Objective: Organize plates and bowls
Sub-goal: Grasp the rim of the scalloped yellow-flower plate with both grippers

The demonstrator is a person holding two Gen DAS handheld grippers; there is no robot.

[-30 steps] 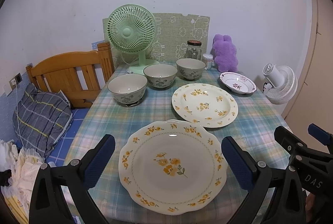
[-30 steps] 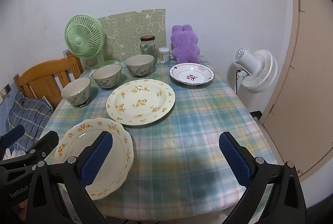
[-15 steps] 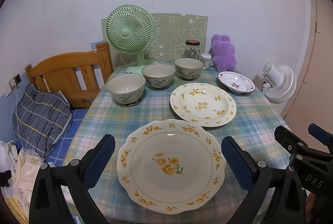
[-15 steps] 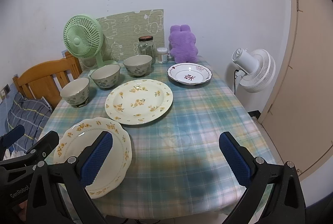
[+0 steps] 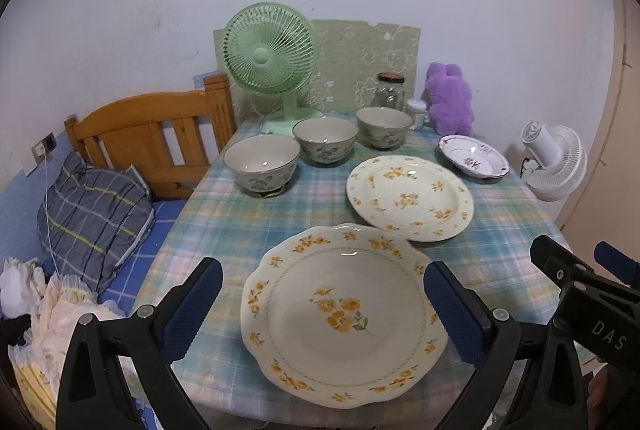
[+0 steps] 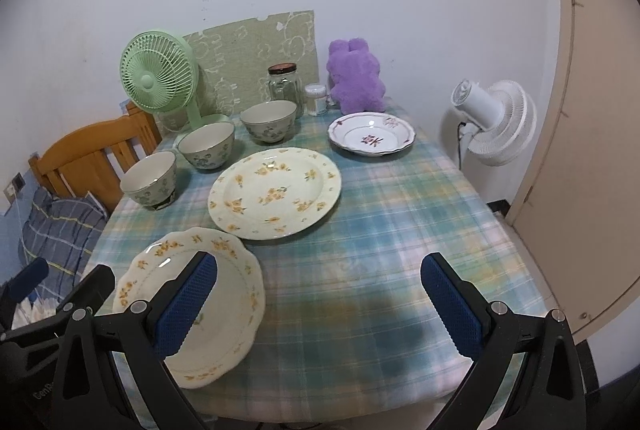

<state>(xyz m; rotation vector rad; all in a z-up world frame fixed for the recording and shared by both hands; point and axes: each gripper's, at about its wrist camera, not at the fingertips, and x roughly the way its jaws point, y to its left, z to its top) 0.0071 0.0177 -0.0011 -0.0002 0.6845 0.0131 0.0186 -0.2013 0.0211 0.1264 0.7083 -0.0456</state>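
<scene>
Claws: left [image 5: 322, 304] and right [image 6: 318, 300] both agape, empty | change: views creep slightly back, nothing touched | scalloped plate [image 5: 340, 314] flat at near tabletop [image 6: 380, 230] edge, between left fingers | sorting unstarted

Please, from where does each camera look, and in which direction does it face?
Left wrist: sits behind the open left tongs, above the near table edge, facing the scalloped plate and far wall; the right tongs show at right.
Right wrist: sits behind the open right tongs, further right, facing bare tablecloth; the left tongs show at left.
Both share the round plate, three bowls, and green fan.
</scene>
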